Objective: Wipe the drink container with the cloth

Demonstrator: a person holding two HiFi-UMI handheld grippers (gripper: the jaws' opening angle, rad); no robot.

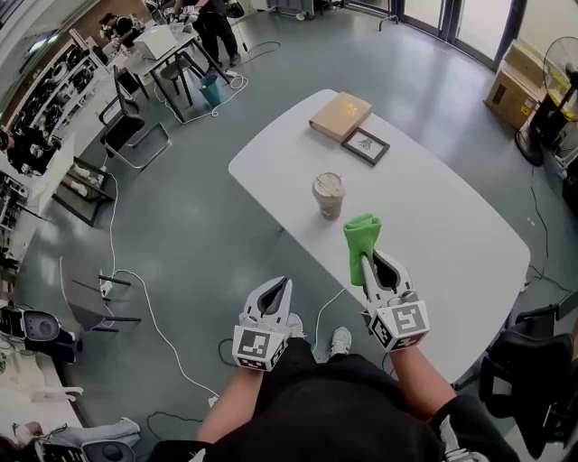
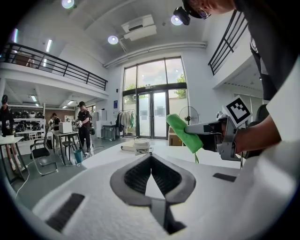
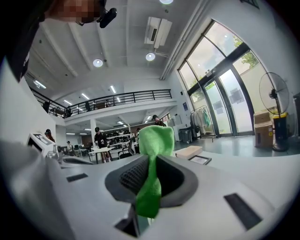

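The drink container (image 1: 329, 194) is a pale lidded cup standing upright on the white table (image 1: 433, 217). My right gripper (image 1: 368, 262) hovers just near of it and a little to the right, shut on a green cloth (image 1: 361, 242) that sticks up past its fingertips. In the right gripper view the cloth (image 3: 154, 140) fills the jaws (image 3: 149, 161) and hides the cup. My left gripper (image 1: 285, 283) is off the table's near-left edge, over the floor, shut and empty. Its own view shows the cup (image 2: 141, 146) ahead and the cloth (image 2: 183, 133) to the right.
A tan flat box (image 1: 340, 115) and a dark picture frame (image 1: 366, 145) lie at the table's far end. Chairs (image 1: 135, 135) and desks stand off to the left, where a person (image 1: 214, 27) is at work. A fan (image 1: 560, 72) and cardboard boxes are at the far right.
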